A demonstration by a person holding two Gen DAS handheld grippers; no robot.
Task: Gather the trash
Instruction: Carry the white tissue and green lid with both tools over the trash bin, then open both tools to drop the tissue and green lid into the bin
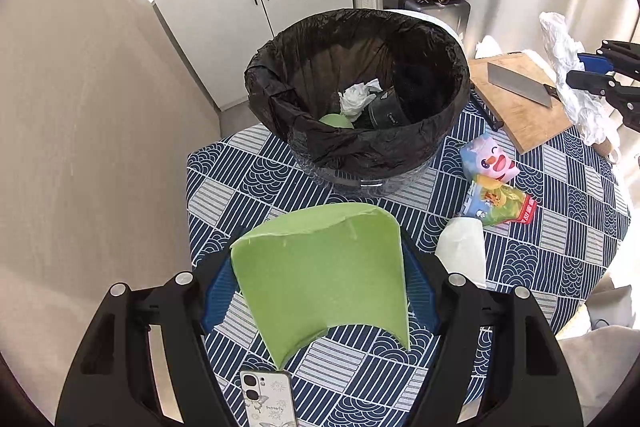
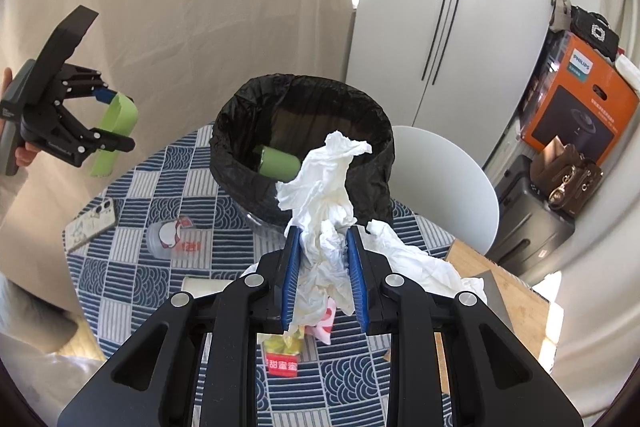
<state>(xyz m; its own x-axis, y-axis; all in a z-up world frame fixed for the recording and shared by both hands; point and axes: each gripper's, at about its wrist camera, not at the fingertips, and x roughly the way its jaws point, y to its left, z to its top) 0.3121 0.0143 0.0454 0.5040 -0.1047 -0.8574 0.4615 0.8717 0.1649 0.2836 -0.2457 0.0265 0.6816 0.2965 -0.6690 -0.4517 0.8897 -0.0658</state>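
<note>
The patterned table [image 1: 248, 183] carries a lined bin [image 1: 360, 147], phone [image 1: 268, 403], cutting board [image 1: 524, 107] and wrappers [image 1: 496, 187].

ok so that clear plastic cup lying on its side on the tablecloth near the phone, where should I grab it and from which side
Take the clear plastic cup across its body, coming down from above. It lies on its side on the tablecloth, so the curved wall faces up and the hand-held gripper's pads can straddle it. Nothing crowds it: the phone and the bin stand apart. Squeeze gently; thin plastic probably buckles.
</note>
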